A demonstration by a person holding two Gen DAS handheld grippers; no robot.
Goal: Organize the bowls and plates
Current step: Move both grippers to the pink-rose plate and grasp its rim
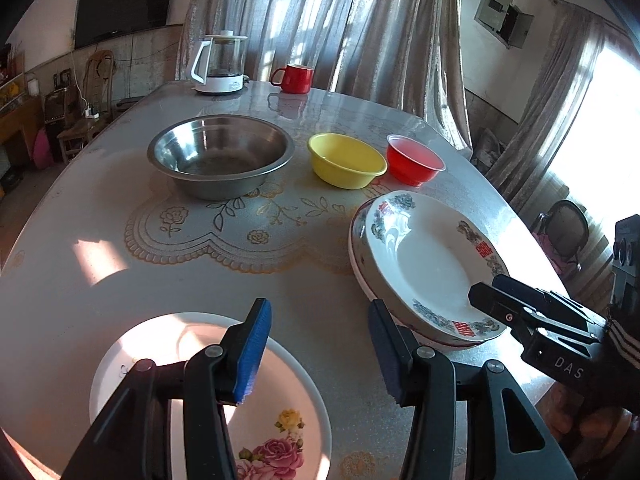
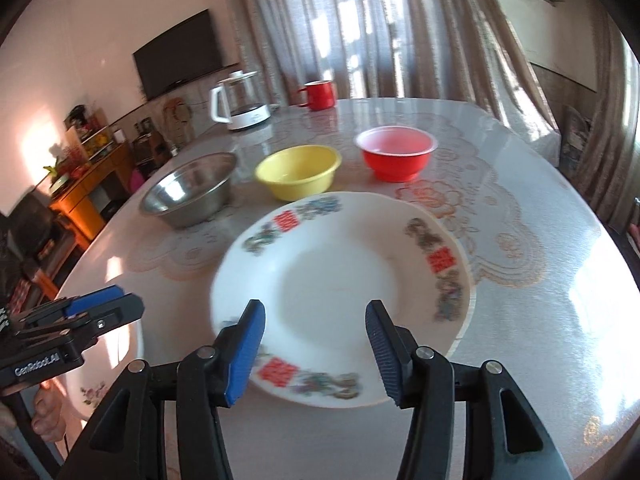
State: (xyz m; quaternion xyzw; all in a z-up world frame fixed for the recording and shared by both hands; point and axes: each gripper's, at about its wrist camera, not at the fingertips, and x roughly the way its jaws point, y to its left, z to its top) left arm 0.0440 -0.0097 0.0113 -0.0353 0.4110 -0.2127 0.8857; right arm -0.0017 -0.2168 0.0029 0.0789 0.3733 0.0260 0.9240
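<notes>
A white plate with red and green rim pattern (image 1: 428,256) lies tilted on top of another plate at the right; it fills the middle of the right wrist view (image 2: 344,280). My right gripper (image 2: 316,344) is open, its fingers on either side of that plate's near rim; it also shows in the left wrist view (image 1: 486,294). A white rose-patterned plate (image 1: 280,408) lies under my left gripper (image 1: 320,352), which is open and empty. A steel bowl (image 1: 220,156), a yellow bowl (image 1: 346,160) and a red bowl (image 1: 414,159) stand in a row behind.
A glass kettle (image 1: 220,64) and a red mug (image 1: 294,78) stand at the table's far edge. The table (image 1: 120,272) has a floral cloth. Curtains hang behind, chairs stand at the left and right.
</notes>
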